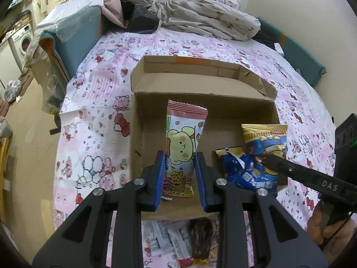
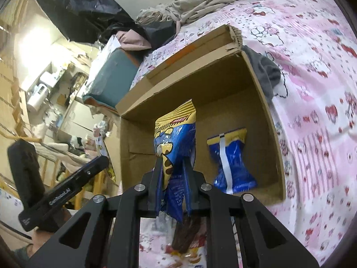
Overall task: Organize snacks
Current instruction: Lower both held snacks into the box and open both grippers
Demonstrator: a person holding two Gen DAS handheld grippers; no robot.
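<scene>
An open cardboard box [image 1: 223,109] lies on a pink patterned bedsheet. My left gripper [image 1: 180,169] is shut on a pink cartoon snack packet [image 1: 181,147] and holds it over the box's left half. My right gripper [image 2: 173,167] is shut on a blue and yellow snack bag [image 2: 176,134], held over the box [image 2: 256,89]; this held bag also shows in the left wrist view [image 1: 265,140]. A second blue bag [image 2: 232,163] lies inside the box at its right side, also in the left wrist view [image 1: 243,169].
Loose snack packets [image 1: 178,241], one dark brown [image 2: 185,234], lie on the sheet in front of the box. A rumpled blanket [image 1: 205,15] and teal cushions [image 1: 75,35] sit at the far end of the bed. A grey cloth [image 2: 267,73] lies beside the box.
</scene>
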